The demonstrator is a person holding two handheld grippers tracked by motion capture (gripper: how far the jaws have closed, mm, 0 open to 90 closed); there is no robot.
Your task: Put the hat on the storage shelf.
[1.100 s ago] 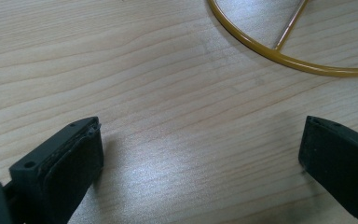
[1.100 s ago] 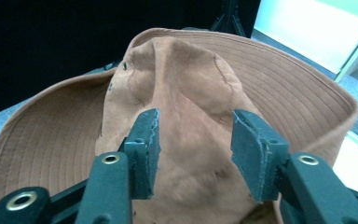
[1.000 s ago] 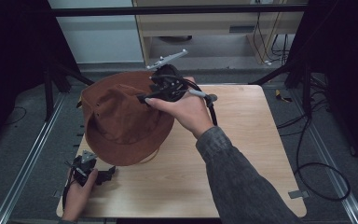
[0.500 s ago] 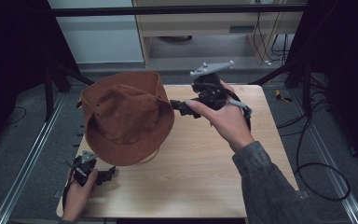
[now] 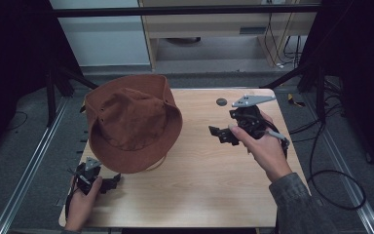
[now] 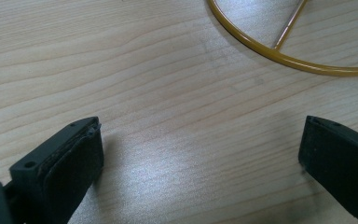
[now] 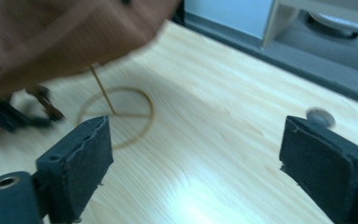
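A brown, wide-brimmed suede hat [image 5: 131, 124] sits raised on a thin yellow wire stand [image 6: 279, 51] at the left half of the light wooden table [image 5: 199, 195]. The stand's ring base lies flat on the tabletop; a thin upright rod rises from it to the hat's underside, as the right gripper view shows [image 7: 116, 116].

The left gripper [image 5: 112, 183], held in the person's left hand [image 5: 80, 202], rests low at the near left corner of the table, just beside the near brim of the hat. Its two black jaws stand wide apart, released, with bare wood between them in the left gripper view [image 6: 200, 168]. The ring base lies ahead of the jaws, apart from them.

The right gripper [image 5: 219, 134], held in the person's right hand [image 5: 263, 148], hangs above the right half of the table, well apart from the hat, with its jaws pointing left toward the hat. Its jaws are spread wide and grasp nothing [image 7: 196, 172].

A small dark round disc [image 5: 221, 102] sits in the tabletop near the far edge.
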